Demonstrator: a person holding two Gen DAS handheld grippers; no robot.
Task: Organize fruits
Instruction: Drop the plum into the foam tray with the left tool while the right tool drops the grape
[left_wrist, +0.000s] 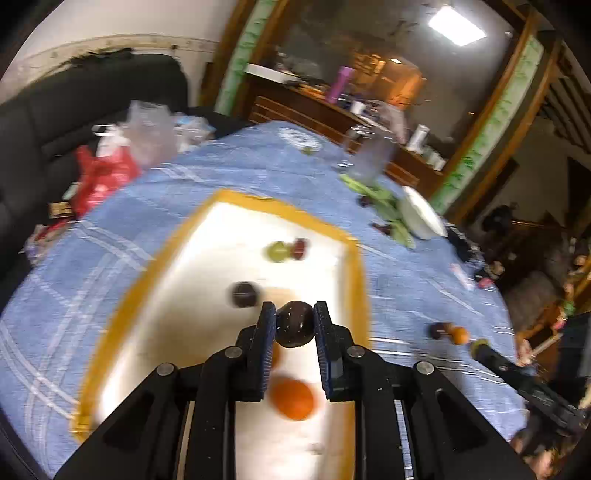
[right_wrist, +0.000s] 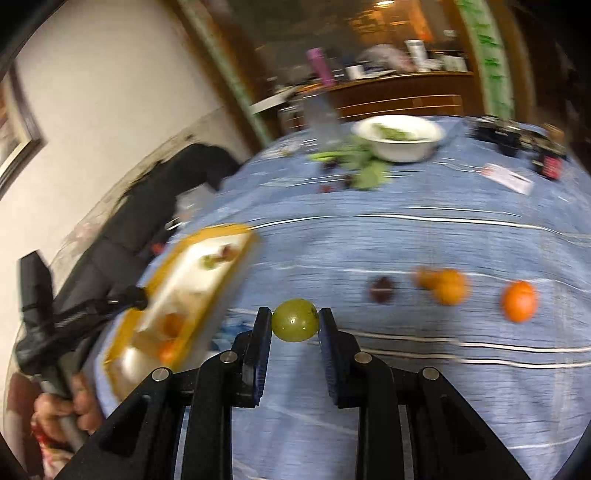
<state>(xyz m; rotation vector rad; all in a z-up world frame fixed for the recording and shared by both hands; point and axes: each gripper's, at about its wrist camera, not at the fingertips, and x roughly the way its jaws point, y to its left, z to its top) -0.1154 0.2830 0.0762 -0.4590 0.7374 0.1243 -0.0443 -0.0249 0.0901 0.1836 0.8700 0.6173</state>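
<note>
My left gripper (left_wrist: 294, 321) is shut on a dark plum (left_wrist: 294, 326) and holds it above the white tray with a yellow rim (left_wrist: 360, 280). In the tray lie an orange (left_wrist: 293, 400), a dark fruit (left_wrist: 243, 294), a green grape (left_wrist: 277, 252) and a small red fruit (left_wrist: 300, 248). My right gripper (right_wrist: 294, 319) is shut on a green grape (right_wrist: 294, 320) above the blue cloth, right of the tray (right_wrist: 221, 280). On the cloth to the right lie a dark fruit (right_wrist: 382, 289), two oranges together (right_wrist: 445, 286) and another orange (right_wrist: 520, 301).
A white bowl with greens (right_wrist: 399, 138) and loose green leaves (right_wrist: 364, 170) sit at the far side of the table. Plastic bags (left_wrist: 122, 155) lie on a black sofa to the left. Small dark items (right_wrist: 517, 144) sit at the far right.
</note>
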